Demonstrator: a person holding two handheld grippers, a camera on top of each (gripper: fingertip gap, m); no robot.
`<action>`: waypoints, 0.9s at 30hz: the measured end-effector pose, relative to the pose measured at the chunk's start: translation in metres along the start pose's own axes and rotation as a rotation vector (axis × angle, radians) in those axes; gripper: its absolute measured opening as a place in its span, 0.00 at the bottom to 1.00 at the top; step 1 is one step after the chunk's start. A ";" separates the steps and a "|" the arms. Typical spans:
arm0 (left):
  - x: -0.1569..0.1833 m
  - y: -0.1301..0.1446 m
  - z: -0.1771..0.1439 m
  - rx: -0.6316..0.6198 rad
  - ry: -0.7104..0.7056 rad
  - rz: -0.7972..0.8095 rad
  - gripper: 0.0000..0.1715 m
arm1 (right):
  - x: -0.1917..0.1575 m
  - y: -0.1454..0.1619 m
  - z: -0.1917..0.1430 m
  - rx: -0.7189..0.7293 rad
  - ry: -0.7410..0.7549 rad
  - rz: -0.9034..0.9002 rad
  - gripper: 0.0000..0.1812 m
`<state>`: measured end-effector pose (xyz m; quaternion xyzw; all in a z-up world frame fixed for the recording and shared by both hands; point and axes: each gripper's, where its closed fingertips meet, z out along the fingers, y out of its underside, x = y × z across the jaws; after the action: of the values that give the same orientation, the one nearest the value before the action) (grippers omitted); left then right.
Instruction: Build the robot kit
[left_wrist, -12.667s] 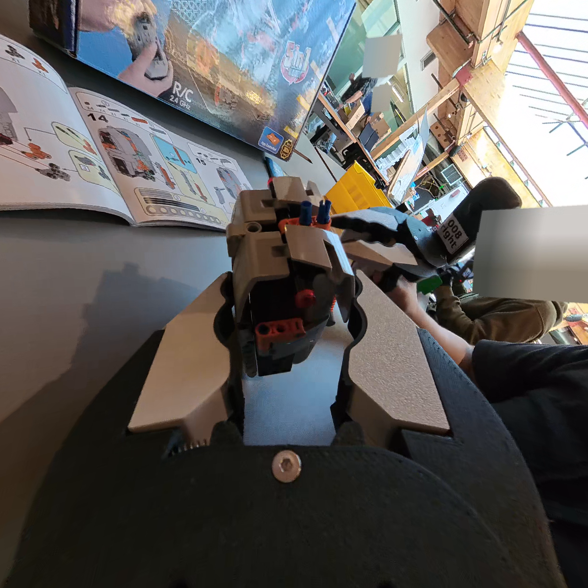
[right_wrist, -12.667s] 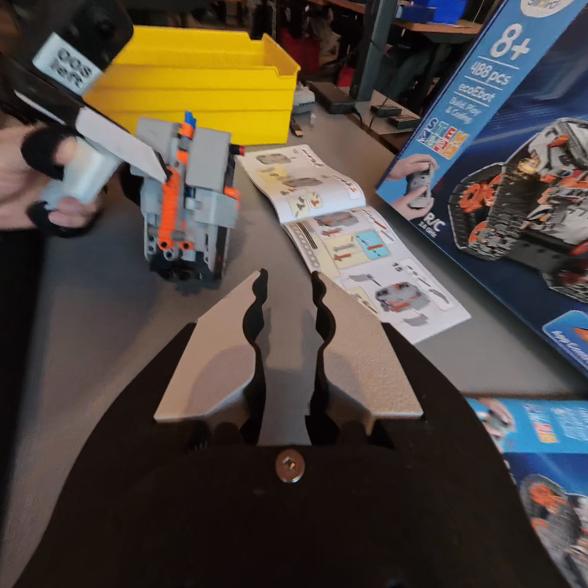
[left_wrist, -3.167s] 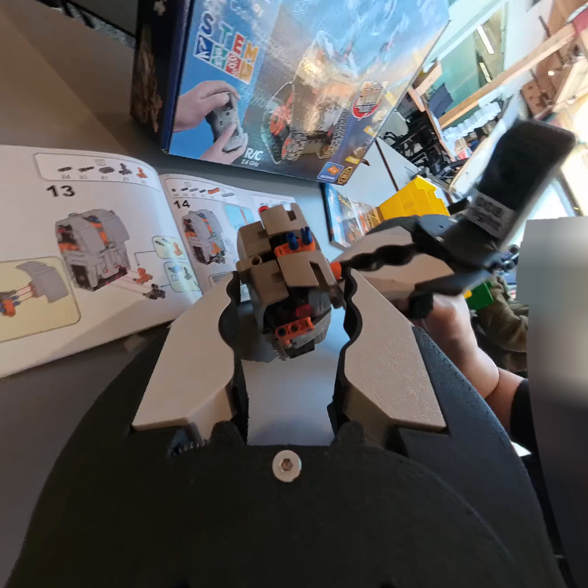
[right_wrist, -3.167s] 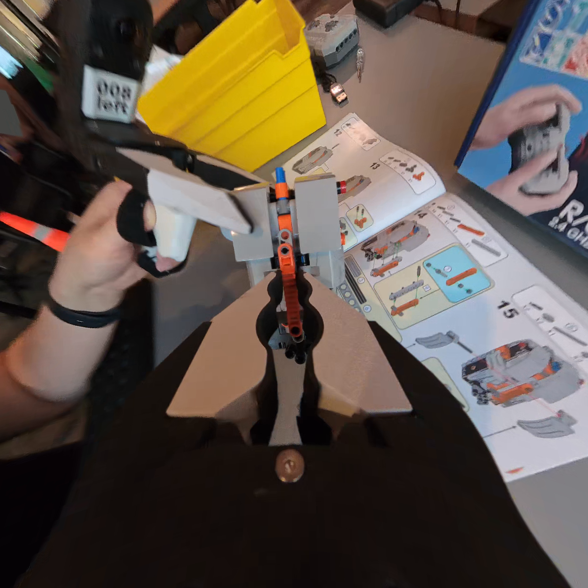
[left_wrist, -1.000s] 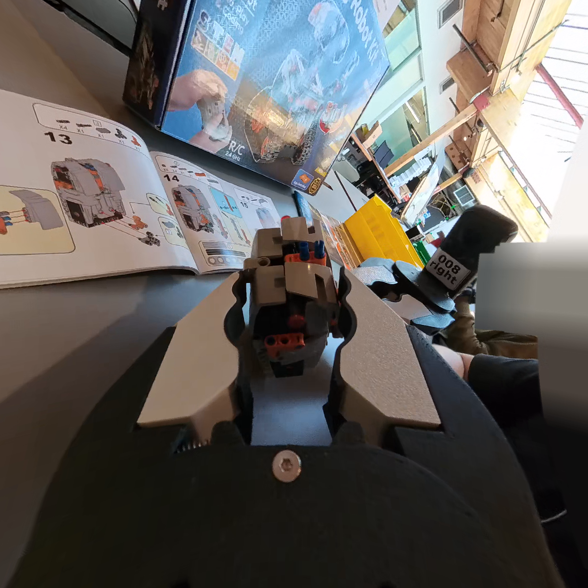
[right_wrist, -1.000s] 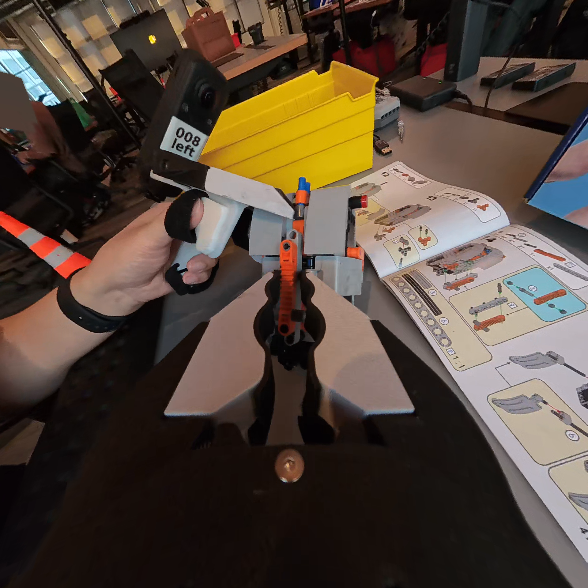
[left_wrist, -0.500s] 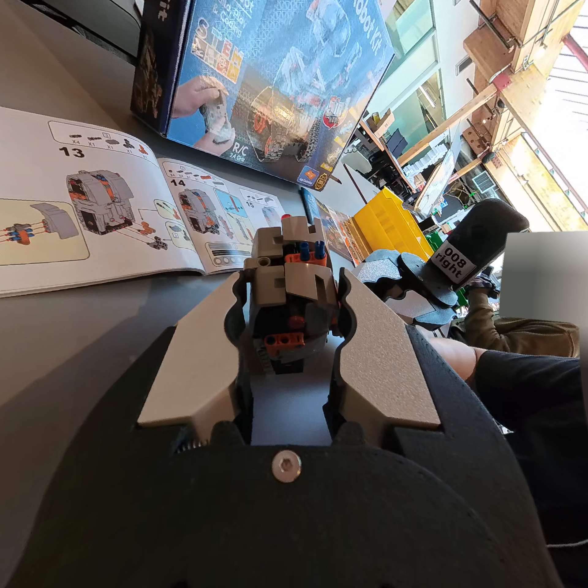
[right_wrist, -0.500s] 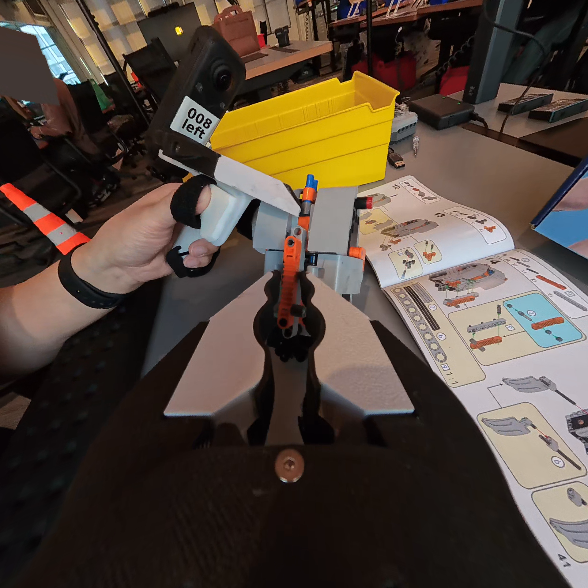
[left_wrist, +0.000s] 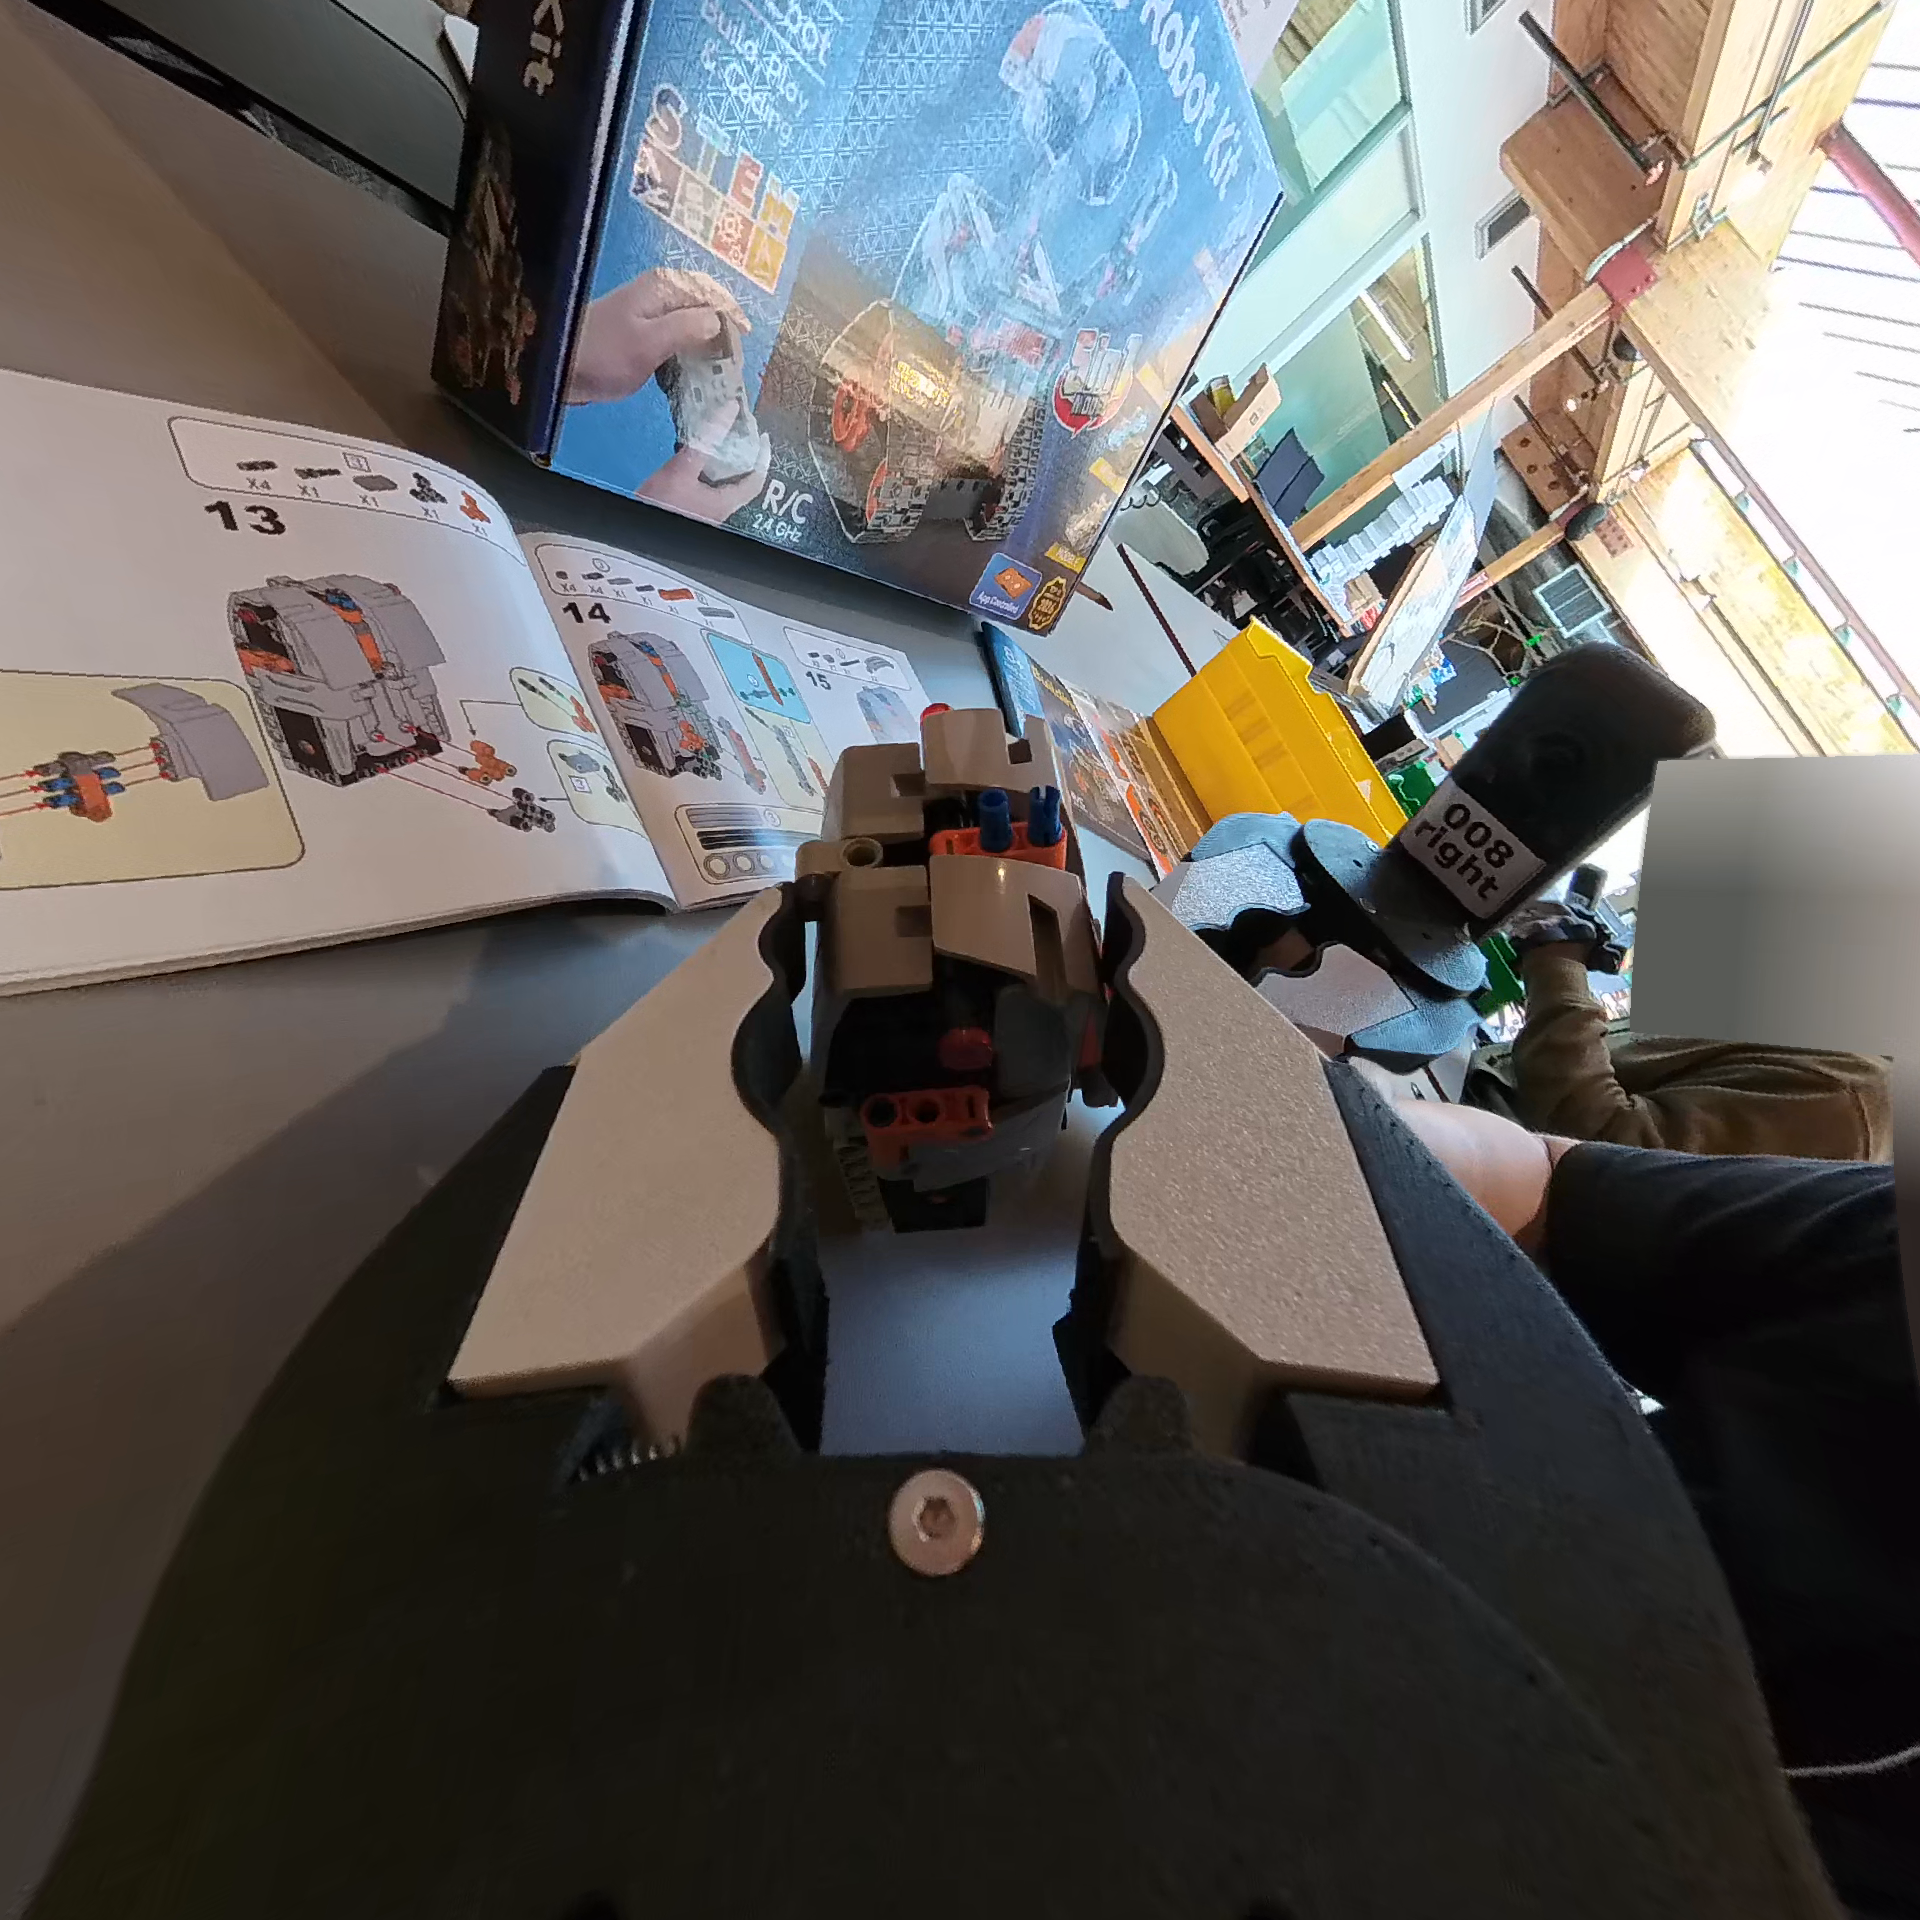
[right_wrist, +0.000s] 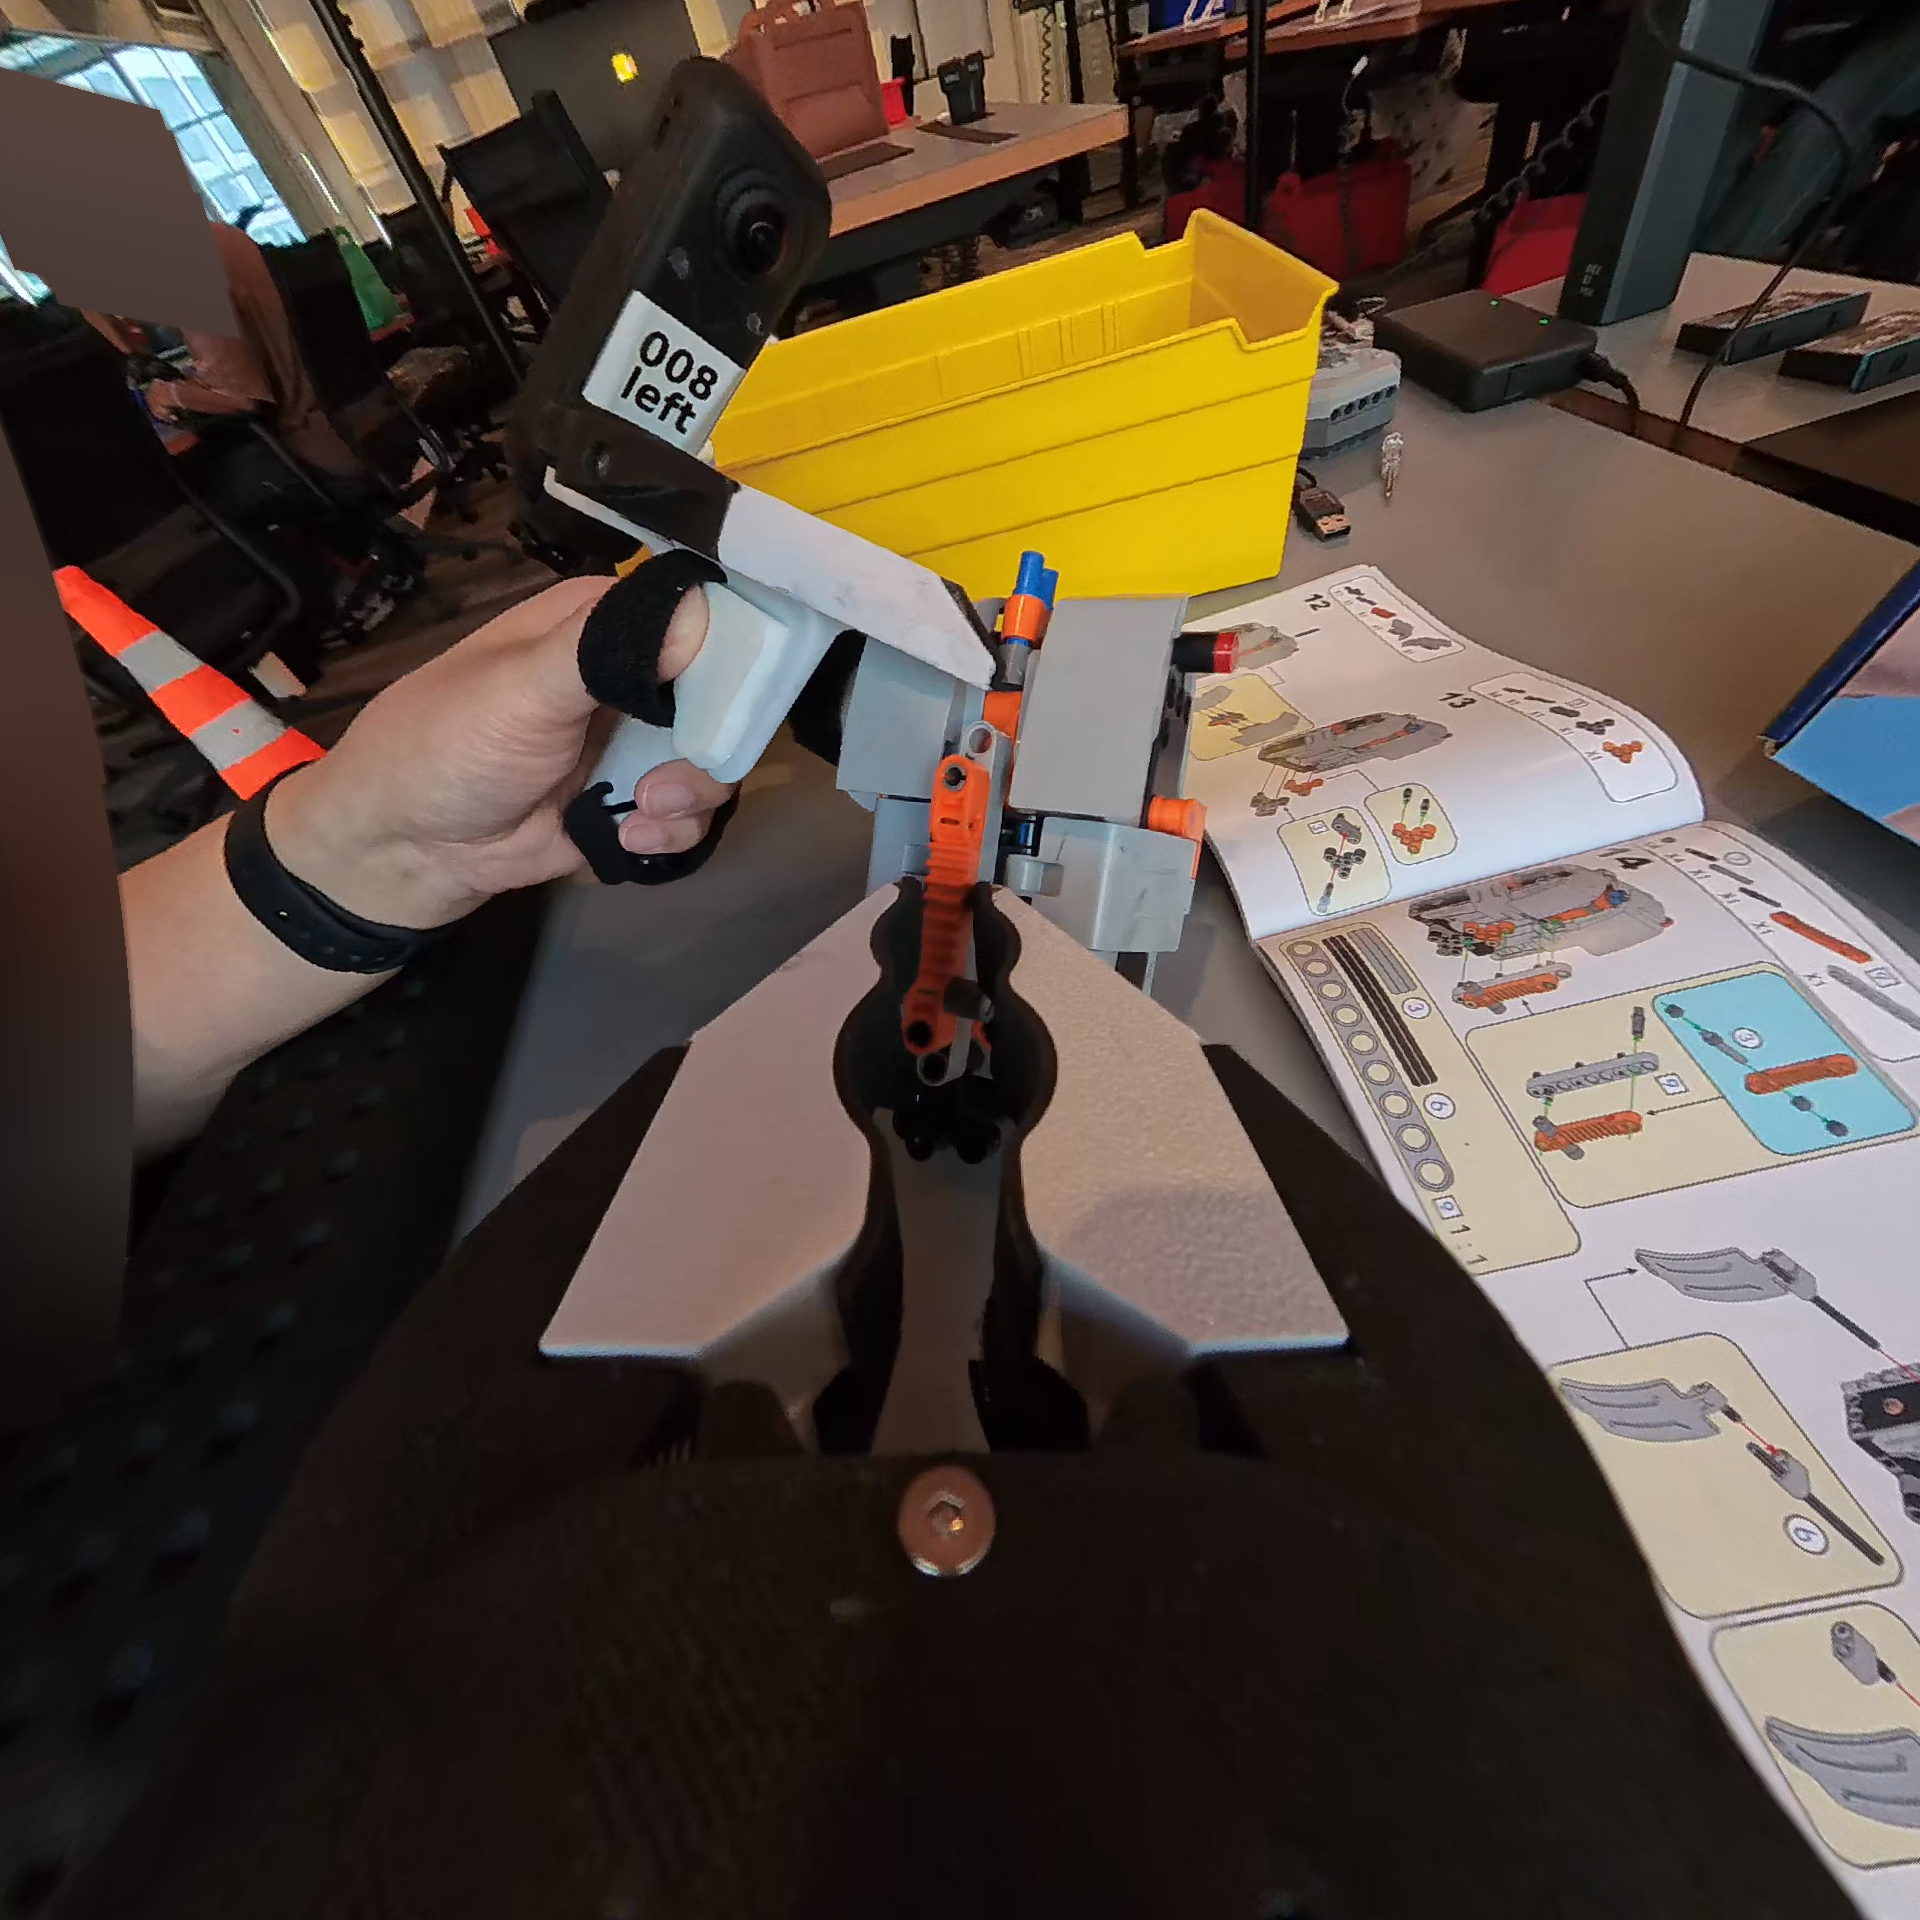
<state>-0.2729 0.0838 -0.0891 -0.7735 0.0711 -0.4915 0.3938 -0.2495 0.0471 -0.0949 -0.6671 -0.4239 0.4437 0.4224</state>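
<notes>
A grey, black and orange brick model (left_wrist: 966, 925) stands on the grey table (left_wrist: 260, 1122). My left gripper (left_wrist: 951, 899) is shut on the model's two sides. In the right wrist view the model (right_wrist: 1091, 696) stands upright, and the left gripper (right_wrist: 935, 644) is held by a hand. My right gripper (right_wrist: 948, 904) is shut on an orange toothed beam (right_wrist: 948, 862) with black pins at its lower end. The beam's upper end meets the model's near face. The right gripper (left_wrist: 1247, 935) also shows just right of the model in the left wrist view.
An open instruction booklet (left_wrist: 343, 707) (right_wrist: 1558, 1039) lies beside the model. A blue kit box (left_wrist: 883, 260) stands behind it. A yellow bin (right_wrist: 1039, 416) (left_wrist: 1268, 727) stands past the model. A black mat (right_wrist: 260, 1195) and a forearm lie at the near left. Spacing between my two grippers at the tips: around 5 cm.
Both grippers keep their holds. In the right wrist view the model has drifted slightly up and away, and the orange beam leans more. The left wrist view has swung a little toward the booklet.
</notes>
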 end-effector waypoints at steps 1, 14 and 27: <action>0.000 0.000 0.000 -0.002 0.003 -0.001 0.33 | 0.000 0.000 0.000 0.004 -0.010 0.014 0.04; -0.001 0.001 0.001 -0.003 0.004 -0.018 0.33 | 0.004 -0.020 -0.009 0.035 0.085 -0.109 0.00; -0.001 0.001 0.001 0.001 -0.012 -0.002 0.33 | 0.003 -0.008 -0.002 -0.067 0.118 -0.165 0.00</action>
<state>-0.2729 0.0842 -0.0910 -0.7763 0.0674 -0.4872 0.3942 -0.2484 0.0522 -0.0879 -0.6688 -0.4664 0.3530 0.4589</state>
